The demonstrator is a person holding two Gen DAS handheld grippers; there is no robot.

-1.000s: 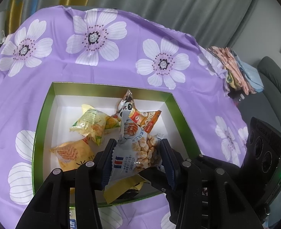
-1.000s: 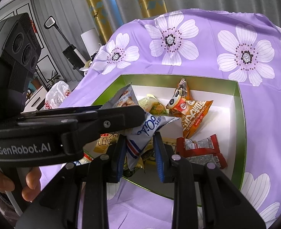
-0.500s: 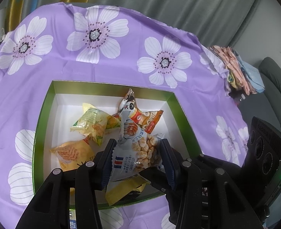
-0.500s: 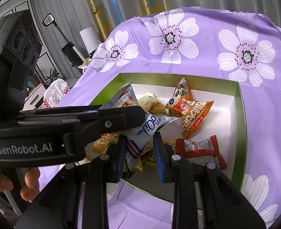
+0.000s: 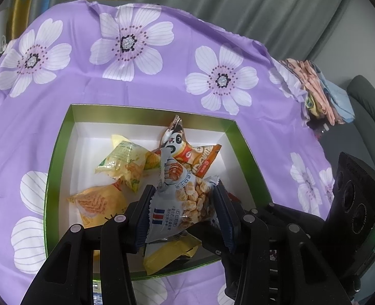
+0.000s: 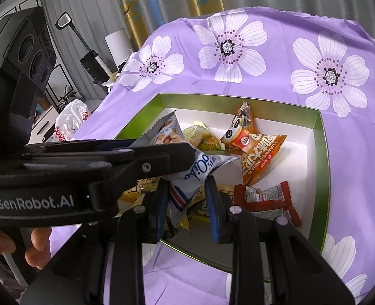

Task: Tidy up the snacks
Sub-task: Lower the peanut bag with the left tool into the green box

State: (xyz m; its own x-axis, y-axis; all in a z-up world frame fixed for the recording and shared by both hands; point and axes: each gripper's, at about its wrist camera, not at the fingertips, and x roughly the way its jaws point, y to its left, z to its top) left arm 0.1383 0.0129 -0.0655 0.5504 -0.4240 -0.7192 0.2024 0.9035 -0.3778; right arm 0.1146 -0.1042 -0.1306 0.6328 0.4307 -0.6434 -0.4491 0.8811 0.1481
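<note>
A blue-grey snack packet with pictured nuts hangs above the green box. My left gripper is shut on its sides. In the right wrist view the same packet sits between the pads of my right gripper, whose jaws stand a little apart around its lower corner. The left gripper crosses that view from the left, clamped on the packet. The white-lined box holds an orange panda packet, a red packet, and yellow-green packets.
The box sits on a purple cloth with white flowers. Folded cloths lie at the table's far right edge. A white plastic bag and a vacuum stand beyond the table's left side. Curtains hang behind.
Both grippers and the packet have barely moved; the view shifted slightly. The grip on the packet is unchanged.
</note>
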